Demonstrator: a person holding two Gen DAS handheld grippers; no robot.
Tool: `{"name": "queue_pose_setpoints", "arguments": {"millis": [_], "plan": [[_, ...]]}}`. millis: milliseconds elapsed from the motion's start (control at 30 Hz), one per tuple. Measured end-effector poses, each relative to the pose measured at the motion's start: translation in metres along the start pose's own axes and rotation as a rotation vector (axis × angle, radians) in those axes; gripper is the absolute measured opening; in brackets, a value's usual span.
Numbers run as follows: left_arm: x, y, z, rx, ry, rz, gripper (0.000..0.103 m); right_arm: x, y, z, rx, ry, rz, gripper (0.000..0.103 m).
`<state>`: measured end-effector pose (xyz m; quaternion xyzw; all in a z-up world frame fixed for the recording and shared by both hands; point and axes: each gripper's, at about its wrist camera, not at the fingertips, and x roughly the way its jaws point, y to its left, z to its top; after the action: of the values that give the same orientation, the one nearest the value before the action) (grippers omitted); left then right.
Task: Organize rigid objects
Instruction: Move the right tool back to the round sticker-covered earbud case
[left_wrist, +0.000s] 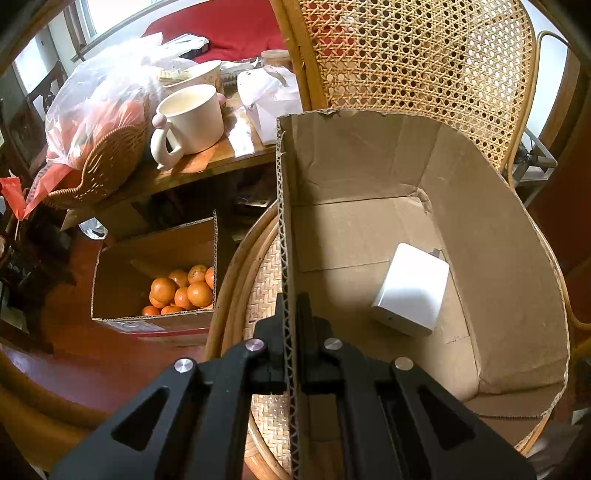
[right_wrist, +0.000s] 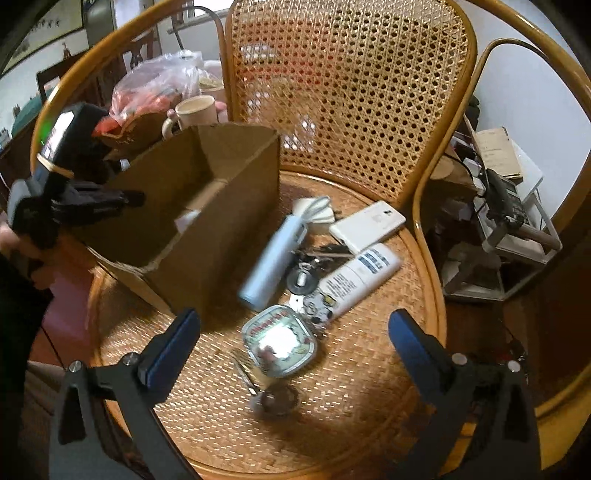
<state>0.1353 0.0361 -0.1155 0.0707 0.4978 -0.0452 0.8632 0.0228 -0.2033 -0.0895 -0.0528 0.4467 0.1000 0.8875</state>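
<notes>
My left gripper (left_wrist: 290, 317) is shut on the left wall of a cardboard box (left_wrist: 369, 229), which stands on a rattan chair seat. A white charger block (left_wrist: 412, 290) lies inside the box. In the right wrist view the same box (right_wrist: 207, 206) is at the left, with the left gripper (right_wrist: 122, 197) clamped on its wall. My right gripper (right_wrist: 293, 328) hangs wide open above the seat, with nothing between its fingers. Below it lie a shiny oval tin (right_wrist: 280, 341), a pale blue tube (right_wrist: 271, 258), a white spray can (right_wrist: 354, 280), a white phone (right_wrist: 367, 225), keys (right_wrist: 321, 254) and a small round piece (right_wrist: 275, 398).
The chair's cane back (right_wrist: 351, 85) rises behind the seat, its rattan arm (right_wrist: 424, 206) curving on the right. A wooden table (left_wrist: 207, 162) at the left carries a cream mug (left_wrist: 192, 118), a bagged basket (left_wrist: 99, 147) and clutter. A carton of oranges (left_wrist: 181, 288) sits on the floor.
</notes>
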Motion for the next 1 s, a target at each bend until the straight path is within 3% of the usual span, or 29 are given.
{"name": "queue_pose_setpoints", "arguments": {"millis": [233, 400, 533, 967, 1000], "plan": [[0.000, 0.001, 0.000, -0.005, 0.001, 0.000, 0.003, 0.027, -0.007, -0.005, -0.049, 0.066, -0.063, 0.103], [0.002, 0.002, 0.000, -0.017, 0.010, -0.005, 0.003, 0.045, -0.021, -0.005, 0.050, 0.142, 0.059, 0.103], [0.002, 0.001, 0.001, -0.013, 0.010, -0.003, 0.003, 0.050, -0.029, -0.005, 0.122, 0.159, 0.108, 0.103], [0.002, 0.002, 0.002, -0.031, 0.013, -0.003, 0.003, 0.072, -0.004, -0.009, 0.007, 0.207, 0.029, 0.103], [0.002, 0.002, 0.002, -0.031, 0.013, -0.002, 0.003, 0.072, -0.001, -0.009, -0.006, 0.201, 0.025, 0.096]]}}
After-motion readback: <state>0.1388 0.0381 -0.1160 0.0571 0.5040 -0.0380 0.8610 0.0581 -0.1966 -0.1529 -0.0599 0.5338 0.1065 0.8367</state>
